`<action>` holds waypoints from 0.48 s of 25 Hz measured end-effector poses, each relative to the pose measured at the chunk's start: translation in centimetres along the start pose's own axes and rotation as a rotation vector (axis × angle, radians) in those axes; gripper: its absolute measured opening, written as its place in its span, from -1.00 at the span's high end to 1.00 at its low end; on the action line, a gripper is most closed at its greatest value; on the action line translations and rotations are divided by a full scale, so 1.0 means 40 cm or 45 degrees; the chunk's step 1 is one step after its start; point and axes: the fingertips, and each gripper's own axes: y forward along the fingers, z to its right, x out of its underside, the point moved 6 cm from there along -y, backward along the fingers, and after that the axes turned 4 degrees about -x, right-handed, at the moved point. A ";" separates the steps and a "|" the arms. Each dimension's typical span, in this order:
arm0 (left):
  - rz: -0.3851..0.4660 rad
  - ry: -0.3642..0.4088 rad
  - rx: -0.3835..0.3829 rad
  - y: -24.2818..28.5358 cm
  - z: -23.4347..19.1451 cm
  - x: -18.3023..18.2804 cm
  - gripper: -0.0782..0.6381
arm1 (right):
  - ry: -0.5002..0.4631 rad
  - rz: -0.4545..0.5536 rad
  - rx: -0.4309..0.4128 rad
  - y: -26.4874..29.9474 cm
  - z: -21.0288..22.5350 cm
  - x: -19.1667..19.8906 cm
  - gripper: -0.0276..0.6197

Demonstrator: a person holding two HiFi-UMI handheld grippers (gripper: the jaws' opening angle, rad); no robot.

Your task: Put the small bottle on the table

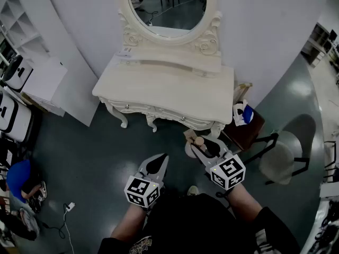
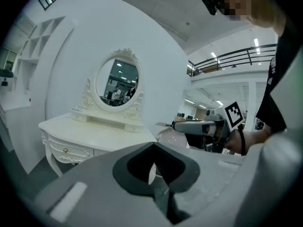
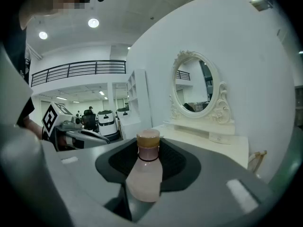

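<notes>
A small pale pink bottle [image 3: 144, 173] with a tan cap stands upright between the jaws of my right gripper [image 3: 147, 162], which is shut on it. In the head view the bottle [image 1: 200, 143] and right gripper [image 1: 204, 146] hover over the floor just in front of the cream dressing table [image 1: 175, 91], near its right front leg. My left gripper [image 1: 158, 164] is held lower left of it, shut and empty, with its jaws [image 2: 154, 167] meeting. The table top [image 3: 222, 143] lies ahead to the right in the right gripper view.
An oval mirror [image 1: 167, 7] rises from the table's back. A dark wooden chair [image 1: 244, 131] with a blue-white item stands right of the table, a round pale stool [image 1: 280, 155] further right. White shelving [image 1: 21, 30] and wheeled machines [image 1: 11, 115] line the left.
</notes>
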 end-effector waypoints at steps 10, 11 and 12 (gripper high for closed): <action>-0.001 0.013 0.007 0.012 -0.002 -0.010 0.78 | 0.011 0.002 0.013 0.004 0.011 -0.003 0.40; -0.001 0.014 0.008 0.012 -0.004 -0.011 0.78 | 0.012 0.006 0.013 0.006 0.011 -0.004 0.40; 0.000 0.016 0.009 0.012 -0.006 -0.012 0.78 | 0.013 0.012 0.014 0.007 0.010 -0.005 0.40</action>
